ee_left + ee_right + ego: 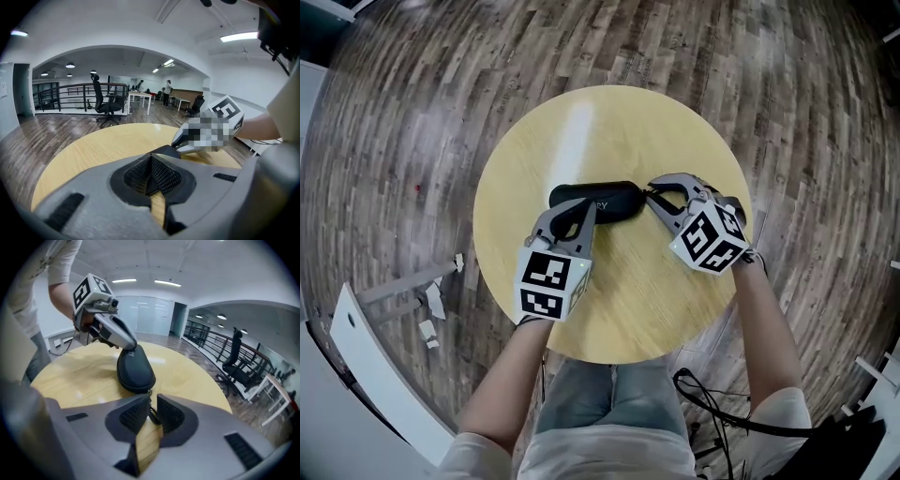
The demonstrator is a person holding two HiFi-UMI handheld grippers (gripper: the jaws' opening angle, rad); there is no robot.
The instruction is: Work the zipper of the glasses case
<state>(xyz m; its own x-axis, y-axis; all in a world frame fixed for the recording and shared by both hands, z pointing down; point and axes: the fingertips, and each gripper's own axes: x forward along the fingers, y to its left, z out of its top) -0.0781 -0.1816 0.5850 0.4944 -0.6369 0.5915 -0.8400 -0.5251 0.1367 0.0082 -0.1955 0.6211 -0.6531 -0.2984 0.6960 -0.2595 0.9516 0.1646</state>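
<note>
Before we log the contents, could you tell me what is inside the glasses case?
Nothing inside shows: the black glasses case lies closed on the table, its shell covering any contents. The right gripper pinches its zipper pull; the left gripper grips it farther left.

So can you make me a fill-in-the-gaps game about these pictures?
The case is coloured ____.
It lies on a table shaped ____.
The left gripper is shut on the ____.
The right gripper is shut on the pull of the case's ____.
Missing words: black, round, case, zipper.
</note>
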